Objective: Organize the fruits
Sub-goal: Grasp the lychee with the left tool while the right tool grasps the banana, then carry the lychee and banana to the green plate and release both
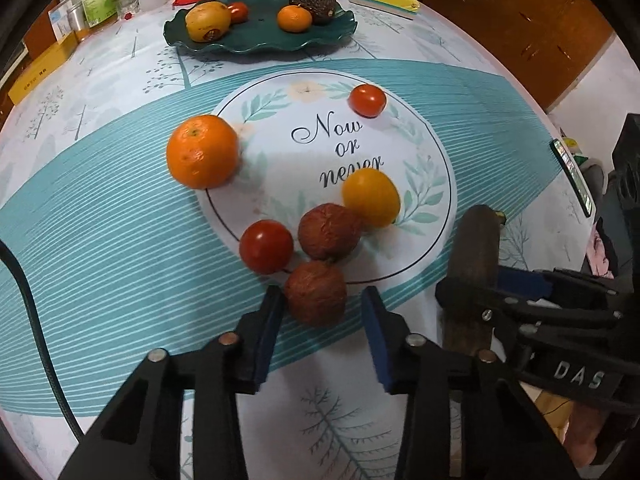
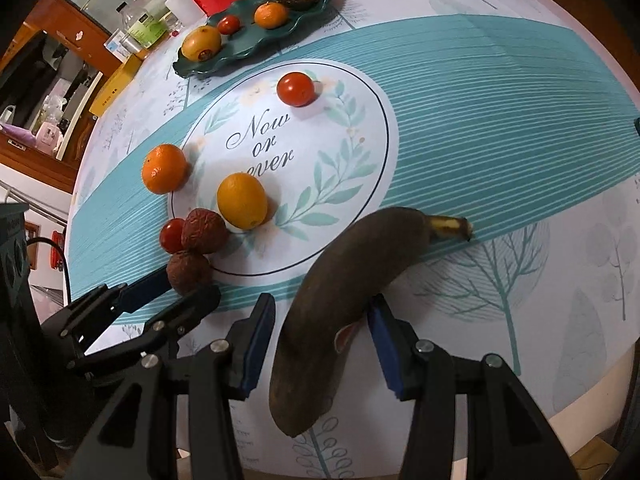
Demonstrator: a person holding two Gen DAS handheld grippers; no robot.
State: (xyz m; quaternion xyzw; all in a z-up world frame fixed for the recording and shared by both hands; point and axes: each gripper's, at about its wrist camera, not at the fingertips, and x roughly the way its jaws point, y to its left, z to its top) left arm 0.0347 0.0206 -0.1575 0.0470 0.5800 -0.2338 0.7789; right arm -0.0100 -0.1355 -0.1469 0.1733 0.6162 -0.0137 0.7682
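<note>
Item one, your left gripper (image 1: 323, 308), low centre of the left wrist view: its blue pads are standing either side of the nearer wrinkled brown fruit (image 1: 316, 294). The left pad is touching the skin or just short of it, and a clear gap is showing on the right, so you are bracketing it rather than clamping it.

Item two, your right gripper (image 2: 322, 316), low centre of the right wrist view: its jaws are flanking the blackened banana (image 2: 340, 292). Whether the pads are pressing is not something these views settle, since the banana's bulk is hiding both contacts.

Item three, neighbours: a second wrinkled fruit (image 1: 330, 231) is sitting just above the first, joined by a short stem, with a red tomato (image 1: 266, 246) close to the left.

Item four, loose stock further up: a yellow fruit (image 1: 371, 197), an orange (image 1: 203, 151) and another tomato (image 1: 367, 100), all on the patterned tablecloth (image 1: 100, 240).

Item five, destination, by my reading: the dark green plate (image 1: 260, 46) at upper centre, already carrying four fruits.

Handling note: you are best centring the fruit between the pads, closing gently, then lifting straight so the stem is not dragging its twin or nudging the tomato.
</note>
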